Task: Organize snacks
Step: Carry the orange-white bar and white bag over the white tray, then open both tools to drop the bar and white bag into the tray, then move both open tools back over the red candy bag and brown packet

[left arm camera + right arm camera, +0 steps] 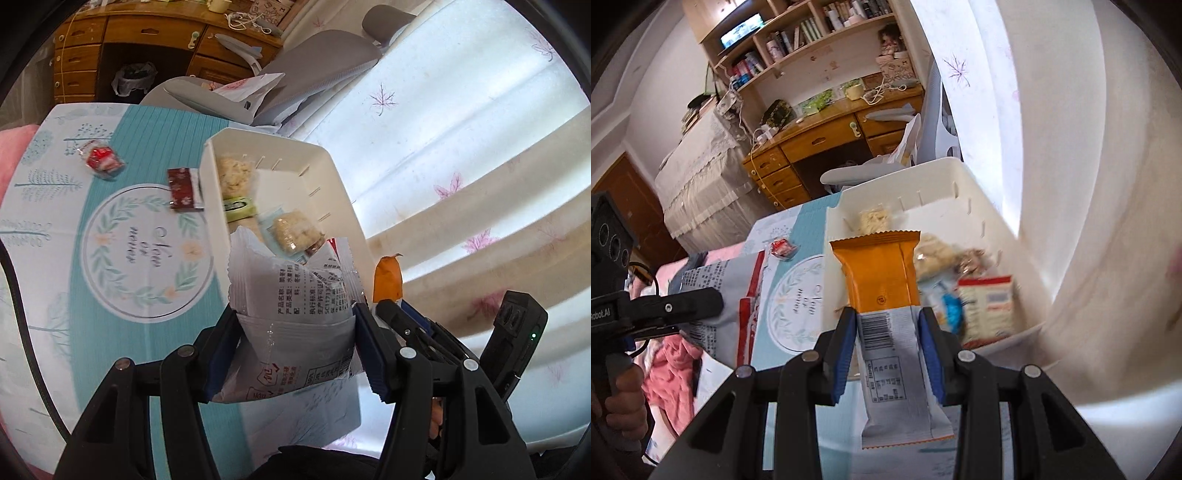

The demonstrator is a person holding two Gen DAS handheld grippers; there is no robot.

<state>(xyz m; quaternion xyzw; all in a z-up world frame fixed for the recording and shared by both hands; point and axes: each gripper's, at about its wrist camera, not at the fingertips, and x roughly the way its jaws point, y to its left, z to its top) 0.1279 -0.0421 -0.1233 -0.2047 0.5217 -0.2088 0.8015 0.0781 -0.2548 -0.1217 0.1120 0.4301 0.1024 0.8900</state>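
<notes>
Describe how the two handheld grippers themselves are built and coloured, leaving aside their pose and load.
Both the left gripper and the right gripper have matte black plastic frames with angular struts and round silver bolt heads. Their fingers carry ribbed blue pads. Seen from the right wrist, the left unit bears white "Robot.AI" lettering, a black cable and a bare hand on its handle.

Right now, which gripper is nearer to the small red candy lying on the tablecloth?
Left, as far as these views show. The left gripper, shut on a white packet, is on the red candy's side of the white bin; the right gripper holds an orange packet over the bin.
</notes>
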